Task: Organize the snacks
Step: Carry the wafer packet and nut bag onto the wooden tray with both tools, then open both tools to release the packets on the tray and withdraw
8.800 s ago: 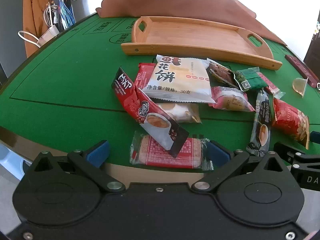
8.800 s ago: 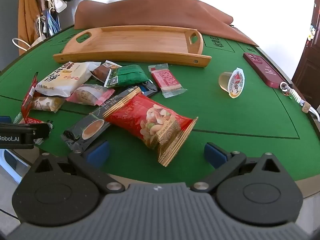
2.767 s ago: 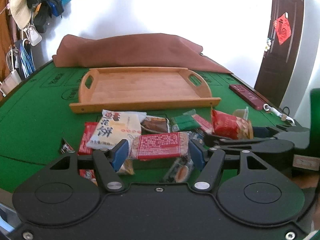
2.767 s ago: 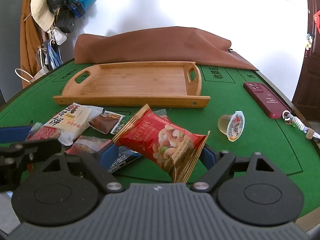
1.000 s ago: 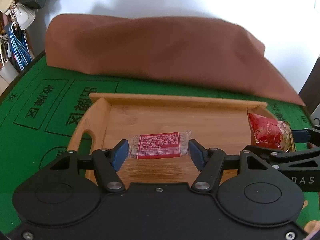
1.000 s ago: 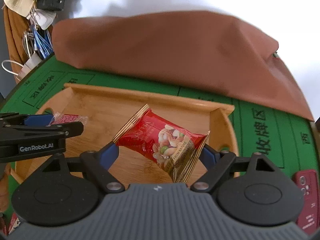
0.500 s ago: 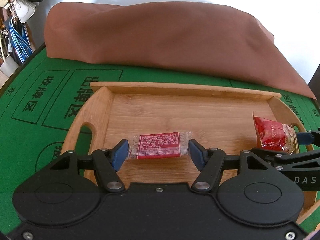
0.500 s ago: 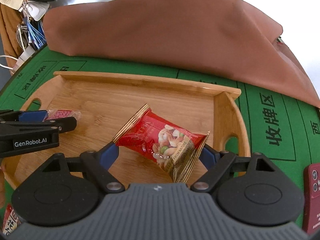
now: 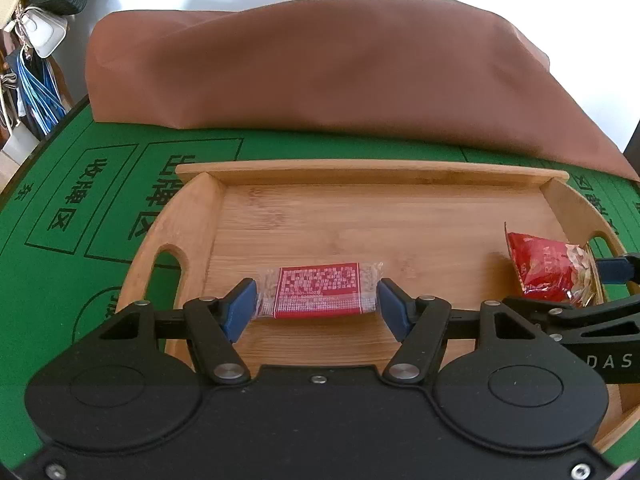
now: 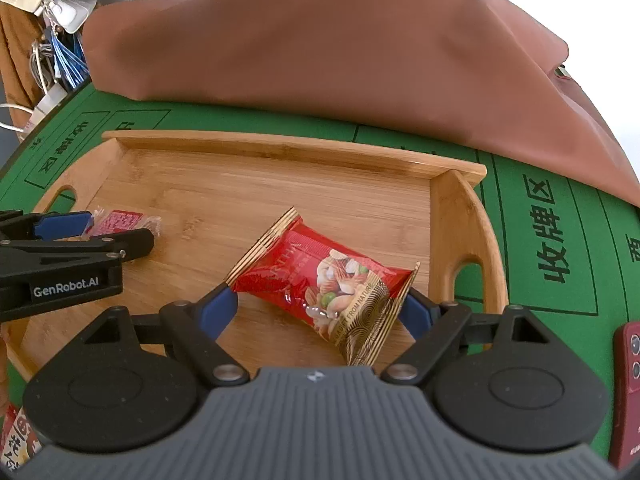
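Left tongs (image 9: 316, 304) are gripping the wafer (image 9: 318, 291) endwise over the tray (image 9: 360, 168), left side. Right tongs (image 10: 322, 306) are gripping the nut bag (image 10: 324, 276) at the right, prob. keeping the 2 snacks apart for set-down.

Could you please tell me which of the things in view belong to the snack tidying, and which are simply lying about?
Part of the job:
- wooden tray
- red nut packet, in the right hand-held gripper
- red wafer bar, in the left hand-held gripper

Just lying about:
- brown cloth
- red phone
- bags hanging on the wall
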Available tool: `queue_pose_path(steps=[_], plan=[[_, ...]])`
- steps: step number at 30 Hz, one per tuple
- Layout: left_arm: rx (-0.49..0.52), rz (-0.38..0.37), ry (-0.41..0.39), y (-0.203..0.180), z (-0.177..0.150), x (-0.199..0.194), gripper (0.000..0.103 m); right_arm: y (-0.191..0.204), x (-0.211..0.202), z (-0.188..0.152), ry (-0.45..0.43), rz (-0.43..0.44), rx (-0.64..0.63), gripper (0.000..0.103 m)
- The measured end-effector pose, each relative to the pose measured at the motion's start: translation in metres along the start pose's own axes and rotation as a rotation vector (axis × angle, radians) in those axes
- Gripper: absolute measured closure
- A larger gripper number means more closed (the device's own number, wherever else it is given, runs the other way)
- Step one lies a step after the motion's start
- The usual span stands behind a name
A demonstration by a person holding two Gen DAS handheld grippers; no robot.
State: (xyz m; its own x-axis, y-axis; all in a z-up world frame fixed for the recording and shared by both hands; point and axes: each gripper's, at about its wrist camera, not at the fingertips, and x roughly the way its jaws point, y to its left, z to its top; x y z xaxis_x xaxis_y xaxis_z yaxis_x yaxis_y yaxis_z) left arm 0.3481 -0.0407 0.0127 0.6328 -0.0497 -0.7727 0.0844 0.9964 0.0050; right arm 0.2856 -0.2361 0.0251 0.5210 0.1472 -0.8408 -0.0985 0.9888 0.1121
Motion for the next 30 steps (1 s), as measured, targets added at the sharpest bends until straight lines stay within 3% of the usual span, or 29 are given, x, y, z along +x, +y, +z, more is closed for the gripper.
queue_pose_path(steps=[12, 18, 23, 30], plan=[[-0.011, 0.007, 0.004, -0.001, 0.000, 0.004, 0.037, 0.000, 0.000, -0.002, -0.001, 0.008, -0.003, 0.016], [-0.019, 0.013, 0.002, 0.001, 0.000, 0.005, 0.033, 0.004, 0.001, -0.004, 0.005, 0.007, -0.012, 0.010], [0.006, 0.039, -0.004, 0.000, -0.003, 0.002, 0.012, 0.004, -0.001, -0.003, 0.010, 0.012, -0.002, 0.009], [0.044, 0.058, -0.026, -0.001, -0.012, -0.016, 0.005, 0.008, -0.016, -0.006, -0.028, 0.003, -0.033, 0.000]])
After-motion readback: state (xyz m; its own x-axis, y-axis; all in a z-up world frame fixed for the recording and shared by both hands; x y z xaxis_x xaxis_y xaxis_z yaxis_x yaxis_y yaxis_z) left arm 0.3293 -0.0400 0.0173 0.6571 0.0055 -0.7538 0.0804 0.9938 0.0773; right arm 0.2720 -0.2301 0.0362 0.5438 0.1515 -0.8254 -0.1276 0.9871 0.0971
